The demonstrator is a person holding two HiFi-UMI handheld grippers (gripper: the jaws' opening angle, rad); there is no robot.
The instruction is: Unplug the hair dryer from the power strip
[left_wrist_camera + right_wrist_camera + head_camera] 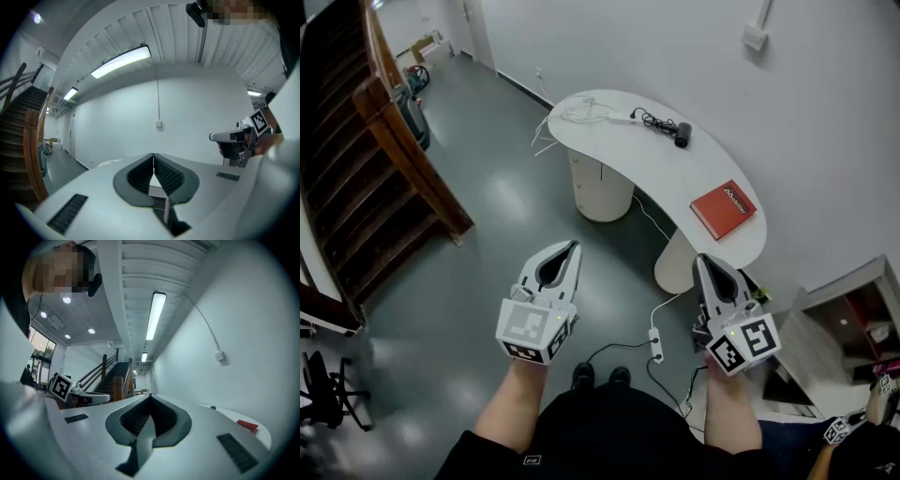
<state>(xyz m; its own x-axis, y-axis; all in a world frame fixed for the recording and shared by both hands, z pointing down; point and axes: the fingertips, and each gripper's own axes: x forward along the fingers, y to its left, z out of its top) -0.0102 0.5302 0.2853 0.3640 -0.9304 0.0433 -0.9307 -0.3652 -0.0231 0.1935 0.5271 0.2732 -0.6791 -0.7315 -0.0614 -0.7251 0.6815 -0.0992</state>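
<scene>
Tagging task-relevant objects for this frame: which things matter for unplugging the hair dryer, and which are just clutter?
Job: hair dryer on the white table; its black cord; white power strip beside it; left gripper and right gripper, both shut, empty.
Lying about: red book; floor strip; staircase; office chair.

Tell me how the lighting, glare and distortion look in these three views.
Head view: even light, soft glare patches on the glossy floor, wide-angle bending of the staircase. Left gripper view: heavy fisheye, black corners, the ceiling lamp blown out. Right gripper view: same vignette, strip light glaring.
</scene>
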